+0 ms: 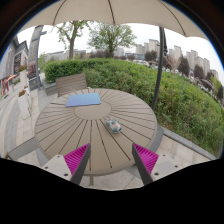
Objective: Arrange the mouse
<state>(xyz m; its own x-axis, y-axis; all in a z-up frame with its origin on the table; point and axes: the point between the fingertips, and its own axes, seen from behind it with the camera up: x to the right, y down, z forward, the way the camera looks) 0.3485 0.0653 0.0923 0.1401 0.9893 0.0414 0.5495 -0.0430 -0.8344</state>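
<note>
Wooden slats make up the round patio table point(70, 135), seen from the gripper view with a parasol pole point(158, 70) rising beyond the right finger and a hedge point(120, 72) behind the far rim. Gripper point(110, 160) hovers at the near edge of the table, jaws standing wide apart with nothing between them; the magenta pads point(76, 158) face an open gap over bare slats. Mouse point(113, 125), small and grey, lies on the tabletop just ahead of the jaws and slightly toward the right finger, apart from both. Blue mouse pad point(83, 99) lies farther on, beyond the mouse and toward the left-finger side, near the far rim. Judgement: step in hand is the approach for the pick, not yet begun. To do it well, centre the gap on the mouse first, since it sits off the midline; come down low so the pads meet its flanks rather than its curved top, which would likely squirt out; close across the narrow width. Orientation of the mouse is too small to read, so confirm the long axis on the way in. Likely destination is the blue pad; lift clear of the slat grooves rather than dragging.
</note>
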